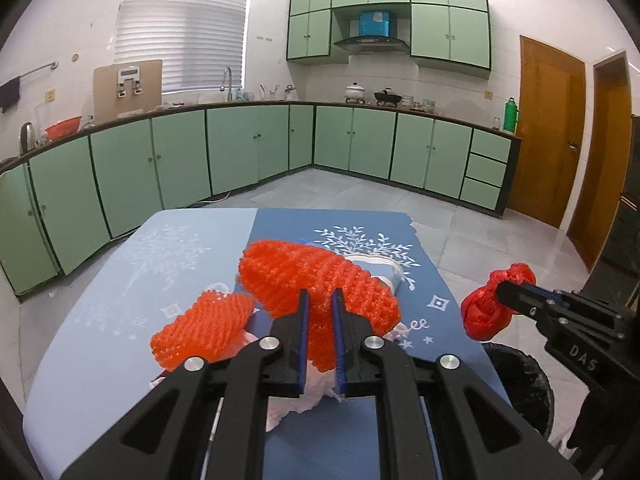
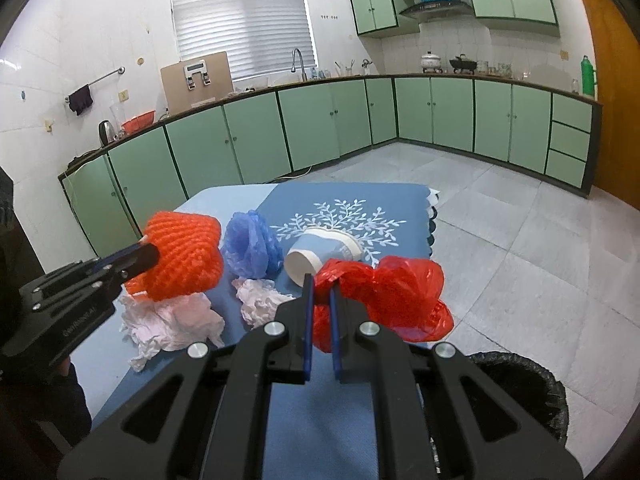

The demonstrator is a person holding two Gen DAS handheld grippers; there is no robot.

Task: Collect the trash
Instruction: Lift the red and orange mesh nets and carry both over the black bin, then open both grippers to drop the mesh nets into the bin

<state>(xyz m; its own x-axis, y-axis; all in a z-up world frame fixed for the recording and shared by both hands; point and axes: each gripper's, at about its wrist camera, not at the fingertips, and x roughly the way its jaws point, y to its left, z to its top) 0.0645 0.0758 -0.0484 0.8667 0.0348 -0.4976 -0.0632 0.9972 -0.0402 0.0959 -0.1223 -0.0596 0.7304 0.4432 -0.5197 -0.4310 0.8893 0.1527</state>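
While both grippers hang over a blue table (image 2: 248, 432) scattered with trash, the left gripper (image 1: 320, 300) is clamped on an orange foam net (image 1: 320, 280) and the right gripper (image 2: 321, 284) is pinched tight on a crumpled red plastic bag (image 2: 392, 300). Lying on the table are a second orange net (image 1: 200, 330), a blue plastic bag (image 2: 250, 246), a tipped paper cup (image 2: 320, 254) and crumpled pink tissues (image 2: 172, 320). A black-lined trash bin (image 2: 532, 388) stands just beside the table's near right edge.

Orange, red and blue trash on blue cloth

Orange foam net (image 1: 320, 280), red plastic bag (image 2: 396, 300), blue bag (image 2: 250, 246); tablecloth (image 2: 360, 208) is blue with white leaf sprigs.
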